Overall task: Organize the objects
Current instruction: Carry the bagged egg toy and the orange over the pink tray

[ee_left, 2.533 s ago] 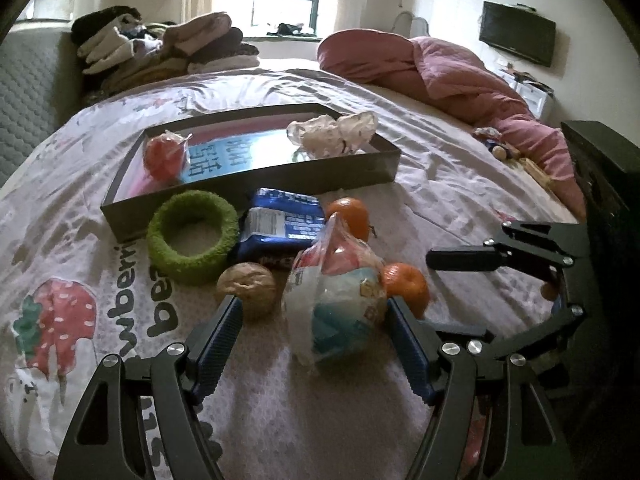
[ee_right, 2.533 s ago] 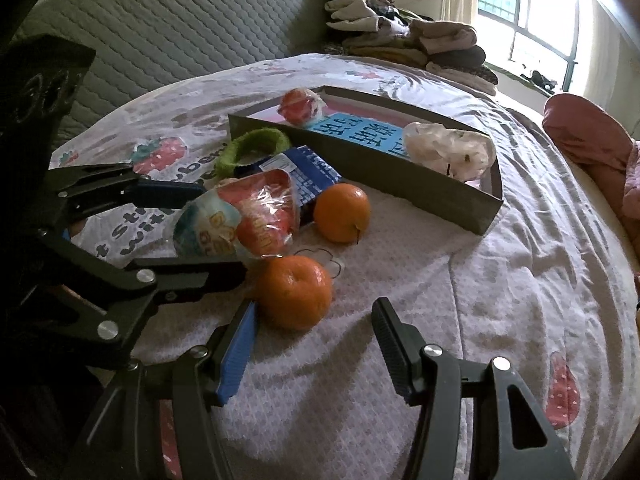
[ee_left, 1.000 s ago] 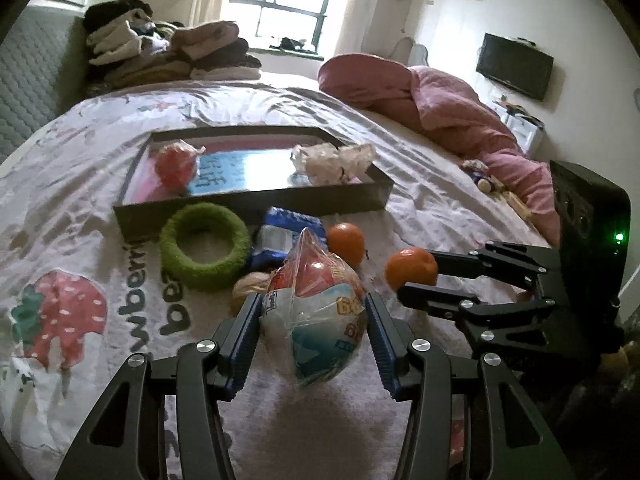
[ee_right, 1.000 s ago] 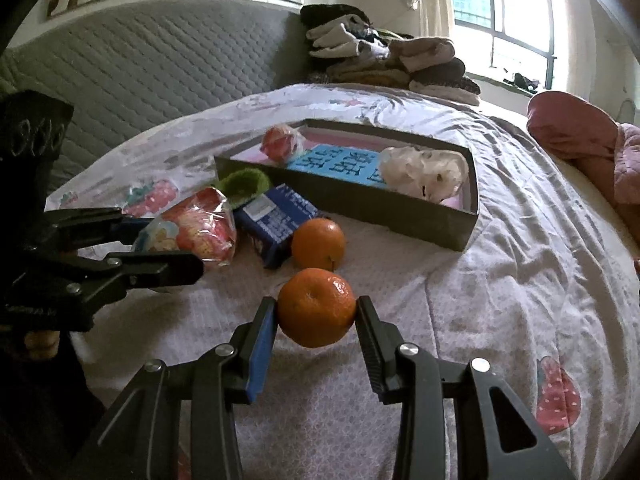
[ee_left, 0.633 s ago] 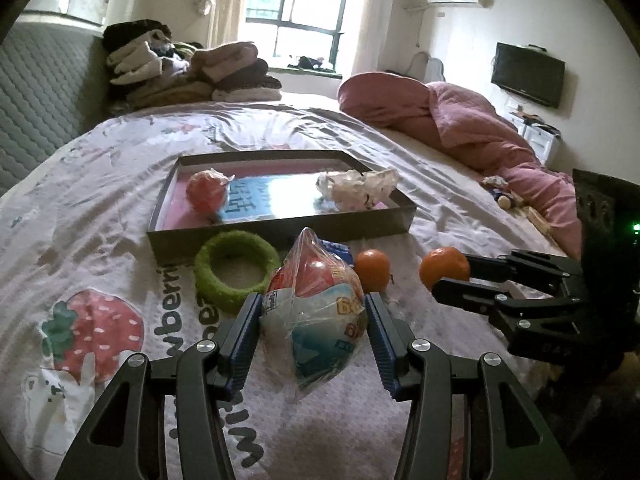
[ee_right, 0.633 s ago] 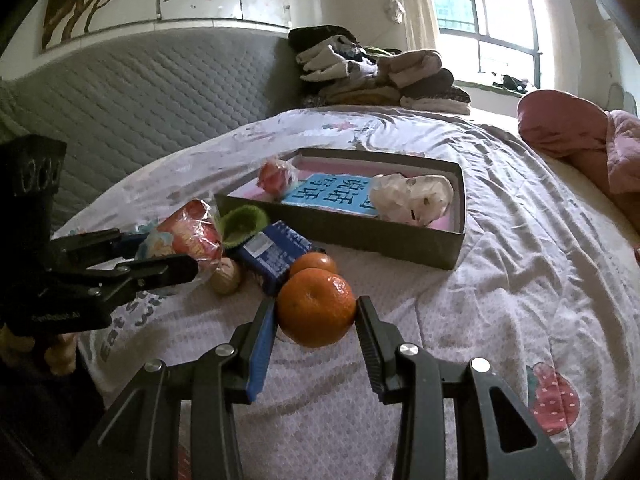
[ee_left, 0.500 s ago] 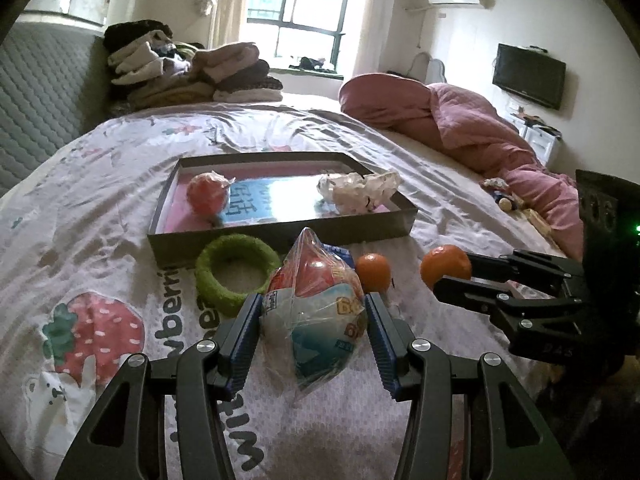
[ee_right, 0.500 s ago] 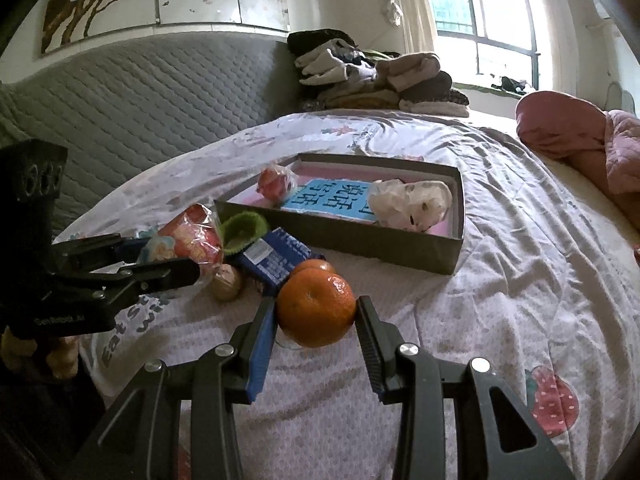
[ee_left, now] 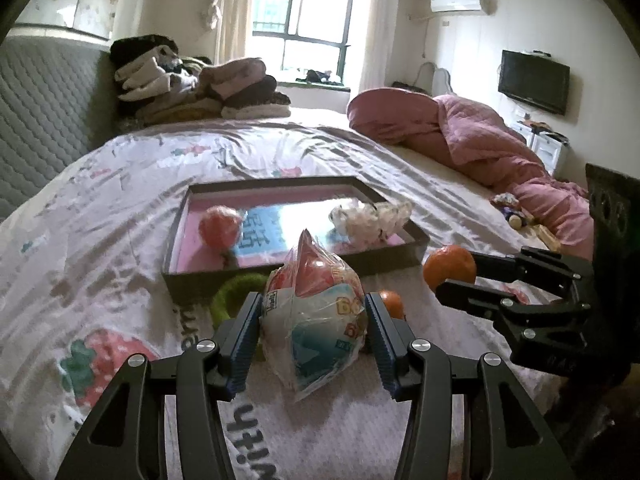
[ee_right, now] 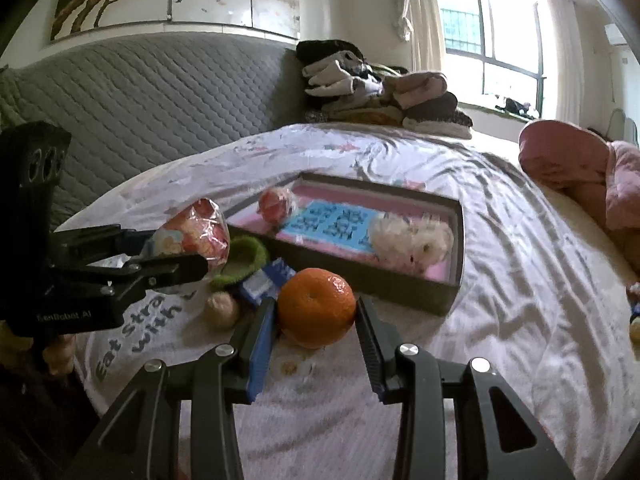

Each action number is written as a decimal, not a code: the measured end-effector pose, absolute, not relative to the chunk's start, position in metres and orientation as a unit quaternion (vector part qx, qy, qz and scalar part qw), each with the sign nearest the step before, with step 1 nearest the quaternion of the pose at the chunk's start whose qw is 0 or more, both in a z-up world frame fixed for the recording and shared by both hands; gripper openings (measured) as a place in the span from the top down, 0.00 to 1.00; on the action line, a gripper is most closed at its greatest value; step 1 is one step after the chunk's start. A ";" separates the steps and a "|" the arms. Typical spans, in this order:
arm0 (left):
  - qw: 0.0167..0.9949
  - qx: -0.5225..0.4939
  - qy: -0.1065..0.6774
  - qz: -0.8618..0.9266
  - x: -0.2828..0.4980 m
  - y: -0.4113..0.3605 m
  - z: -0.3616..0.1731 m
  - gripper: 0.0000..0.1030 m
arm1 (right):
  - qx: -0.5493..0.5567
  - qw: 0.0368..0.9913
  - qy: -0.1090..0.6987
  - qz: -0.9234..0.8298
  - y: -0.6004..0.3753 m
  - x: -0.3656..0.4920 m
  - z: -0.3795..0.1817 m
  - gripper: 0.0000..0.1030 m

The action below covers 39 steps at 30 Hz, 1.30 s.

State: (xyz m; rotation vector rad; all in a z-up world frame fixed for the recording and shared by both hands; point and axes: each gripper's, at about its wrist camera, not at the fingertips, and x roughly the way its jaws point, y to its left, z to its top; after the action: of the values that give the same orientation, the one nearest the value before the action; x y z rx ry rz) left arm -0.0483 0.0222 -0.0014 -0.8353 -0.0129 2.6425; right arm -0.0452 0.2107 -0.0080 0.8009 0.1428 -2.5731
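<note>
Two items are being carried at once, both lifted clear of the bed (ee_left: 100, 216). The left claw (ee_left: 313, 320) is being kept clamped around a plastic snack bag (ee_left: 316, 312), its blue pads pressed into the crinkled sides. The right claw (ee_right: 316, 316) is being held closed on a mandarin (ee_right: 317, 307), gripped at its widest part between the two pads.

The open shallow box (ee_right: 456, 236) lying on the bedsheet is judged to be the collecting place. Two things are already sitting inside it: a red wrapped ball (ee_right: 275, 205) near the far left corner and a white fluffy toy (ee_right: 412, 242) toward the right wall. That part of the tidying is being counted as done.

Several things are waiting outside the box, just in front of its near wall: a green fuzzy ring (ee_right: 244, 258), a blue packet (ee_right: 266, 282), a walnut (ee_right: 221, 308), and a second mandarin (ee_left: 391, 303), seen only in the left wrist view. With two items in, two in transit and four lying on the sheet, the task is being judged roughly a quarter finished, with both held items yet to be brought over the box and released.
</note>
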 end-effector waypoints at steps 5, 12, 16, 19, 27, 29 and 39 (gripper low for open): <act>0.191 -0.292 -0.015 0.937 -0.062 0.021 0.007 0.49 | 0.277 0.219 0.053 -0.934 0.208 -0.057 0.004 0.61; 0.189 -0.281 -0.014 0.941 -0.079 0.020 0.018 0.49 | 0.262 0.222 0.055 -0.938 0.206 -0.068 0.014 0.61; 0.185 -0.273 -0.012 0.944 -0.087 0.017 0.023 0.49 | 0.255 0.223 0.052 -0.939 0.207 -0.076 0.020 0.61; 0.184 -0.271 -0.013 0.945 -0.094 0.016 0.026 0.49 | 0.252 0.223 0.052 -0.940 0.208 -0.080 0.023 0.61; 0.181 -0.262 -0.012 0.948 -0.109 0.015 0.034 0.49 | 0.243 0.228 0.049 -0.942 0.204 -0.094 0.031 0.61; 0.183 -0.261 -0.014 0.948 -0.113 0.014 0.036 0.49 | 0.240 0.230 0.049 -0.942 0.203 -0.098 0.034 0.61; 0.174 -0.253 -0.016 0.951 -0.128 0.006 0.042 0.49 | 0.228 0.230 0.053 -0.944 0.198 -0.111 0.043 0.61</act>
State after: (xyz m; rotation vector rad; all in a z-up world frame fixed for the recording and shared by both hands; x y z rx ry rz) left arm -0.1283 0.0064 0.0415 -0.7185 -0.0452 2.6965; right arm -0.1110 0.1976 0.0427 0.6283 0.1456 -2.5979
